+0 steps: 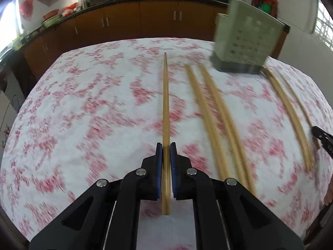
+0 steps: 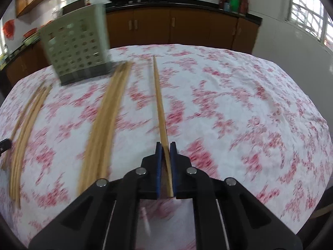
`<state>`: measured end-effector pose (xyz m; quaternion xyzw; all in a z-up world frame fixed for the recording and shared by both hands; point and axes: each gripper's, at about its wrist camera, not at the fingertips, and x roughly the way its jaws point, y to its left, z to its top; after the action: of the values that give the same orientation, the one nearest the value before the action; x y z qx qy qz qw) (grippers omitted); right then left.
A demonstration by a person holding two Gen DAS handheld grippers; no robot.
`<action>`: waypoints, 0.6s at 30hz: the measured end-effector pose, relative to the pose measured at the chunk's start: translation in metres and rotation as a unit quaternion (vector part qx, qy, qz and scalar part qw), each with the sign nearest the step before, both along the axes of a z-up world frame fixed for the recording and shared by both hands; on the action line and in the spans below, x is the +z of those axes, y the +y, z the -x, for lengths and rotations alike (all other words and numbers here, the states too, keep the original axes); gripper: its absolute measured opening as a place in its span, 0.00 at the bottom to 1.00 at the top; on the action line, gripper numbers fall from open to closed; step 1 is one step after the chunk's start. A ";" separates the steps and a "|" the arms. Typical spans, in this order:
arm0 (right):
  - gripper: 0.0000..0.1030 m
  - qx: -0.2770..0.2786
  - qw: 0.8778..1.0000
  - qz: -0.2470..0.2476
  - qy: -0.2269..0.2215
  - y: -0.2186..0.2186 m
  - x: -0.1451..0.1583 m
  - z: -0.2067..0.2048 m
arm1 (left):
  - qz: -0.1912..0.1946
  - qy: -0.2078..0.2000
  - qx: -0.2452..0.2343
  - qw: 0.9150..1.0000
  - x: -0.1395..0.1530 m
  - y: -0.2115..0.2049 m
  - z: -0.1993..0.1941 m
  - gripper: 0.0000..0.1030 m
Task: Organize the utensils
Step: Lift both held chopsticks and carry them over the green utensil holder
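Note:
My left gripper [image 1: 166,145] is shut on a wooden chopstick [image 1: 165,104] that points straight ahead above the table. My right gripper [image 2: 166,145] is shut on another wooden chopstick [image 2: 159,100], also pointing ahead. A grey-green perforated utensil holder [image 1: 245,39] stands at the far right of the left wrist view and at the far left of the right wrist view [image 2: 77,50]. Loose chopsticks [image 1: 216,120] lie on the cloth right of my left gripper. More chopsticks [image 2: 104,123] lie left of my right gripper. Both views are motion-blurred.
The table carries a white cloth with red flowers [image 1: 83,114]. Further chopsticks [image 1: 291,116] lie near its right edge, by the other gripper's tip [image 1: 324,139]. Brown kitchen cabinets [image 1: 124,18] and a dark counter with woks stand behind the table.

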<state>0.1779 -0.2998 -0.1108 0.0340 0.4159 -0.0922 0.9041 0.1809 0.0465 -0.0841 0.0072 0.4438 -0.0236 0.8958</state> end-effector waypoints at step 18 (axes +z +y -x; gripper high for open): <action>0.08 -0.026 0.999 -0.003 -0.029 -0.023 0.017 0.006 | -0.010 -0.024 0.001 1.000 0.009 0.016 0.002 0.08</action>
<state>0.1718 -0.3229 -0.0934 0.0502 0.3890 -0.1129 0.9129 0.1791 0.0625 -0.0746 0.0161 0.4226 -0.0187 0.9060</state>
